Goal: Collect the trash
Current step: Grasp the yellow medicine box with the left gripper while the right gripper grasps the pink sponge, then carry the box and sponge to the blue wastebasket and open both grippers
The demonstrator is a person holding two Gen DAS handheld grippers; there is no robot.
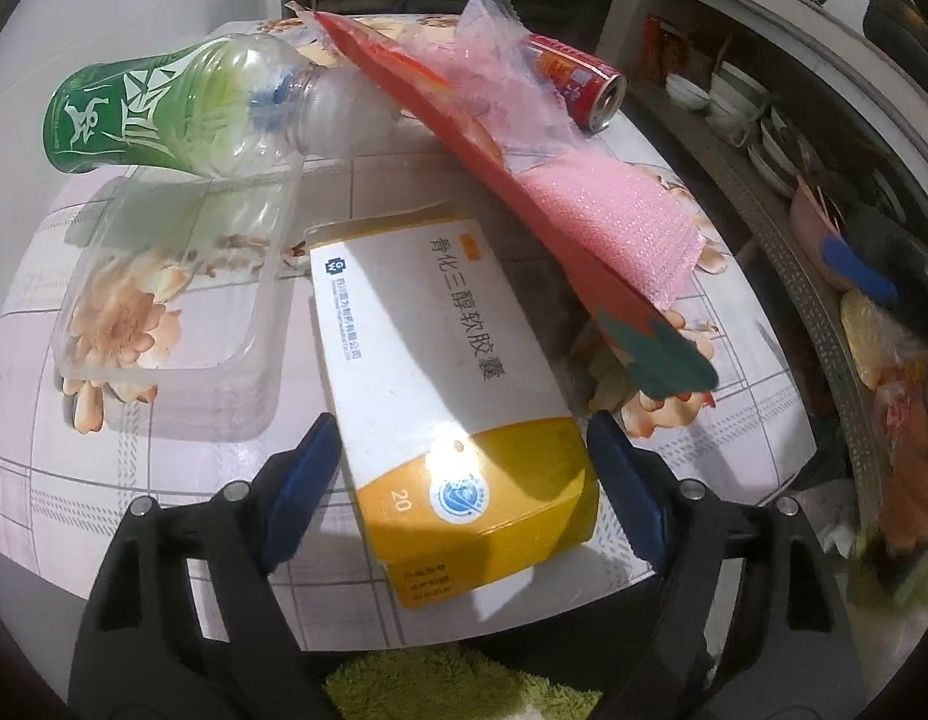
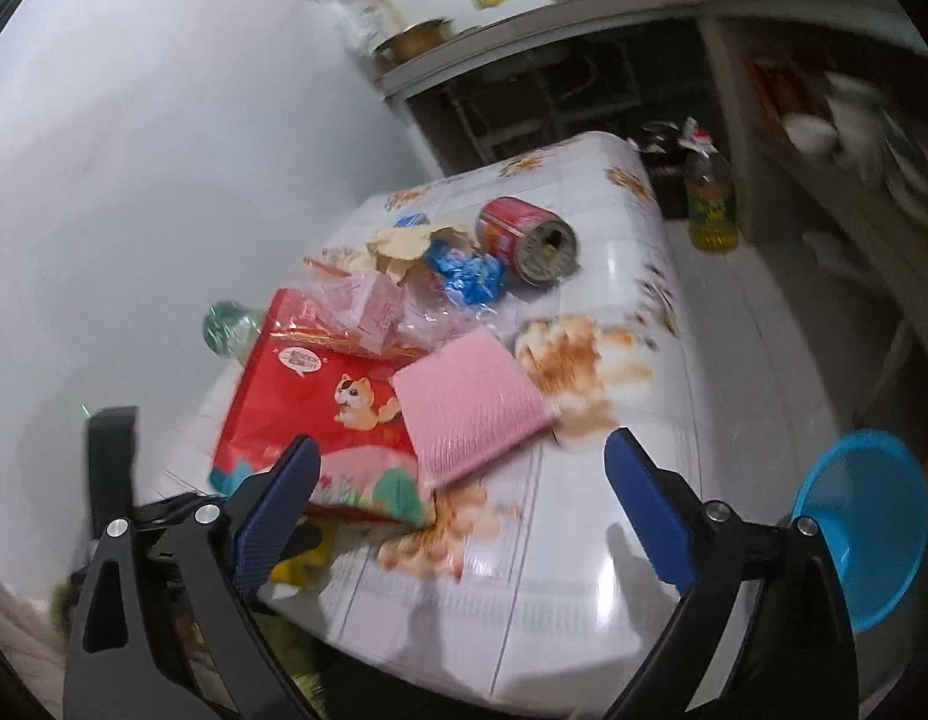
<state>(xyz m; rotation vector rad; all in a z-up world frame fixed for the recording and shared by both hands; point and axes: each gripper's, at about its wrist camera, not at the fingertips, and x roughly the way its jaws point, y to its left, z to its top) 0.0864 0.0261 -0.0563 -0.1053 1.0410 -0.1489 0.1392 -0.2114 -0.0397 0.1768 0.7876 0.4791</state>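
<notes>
A white and yellow medicine box point(image 1: 452, 384) lies on the flowered table point(image 1: 164, 468). My left gripper point(image 1: 464, 438) is open, its blue fingers on either side of the box's near end. A clear plastic tray point(image 1: 182, 300), a green-labelled bottle point(image 1: 182, 111), a red packet point(image 1: 505, 192), a pink foam sheet point(image 1: 619, 228) and a red can point(image 1: 577, 84) lie beyond. My right gripper point(image 2: 464, 468) is open and empty above the table's near edge, in front of the red packet point(image 2: 314, 402), the pink sheet point(image 2: 469, 414), a blue wrapper point(image 2: 464, 276) and the can point(image 2: 523, 237).
A blue bin point(image 2: 865, 522) stands to the right below the table point(image 2: 613, 510). An oil bottle point(image 2: 709, 204) stands on the floor past the table. Shelves with bowls point(image 1: 727, 102) are at the right. A white wall point(image 2: 134, 150) is to the left.
</notes>
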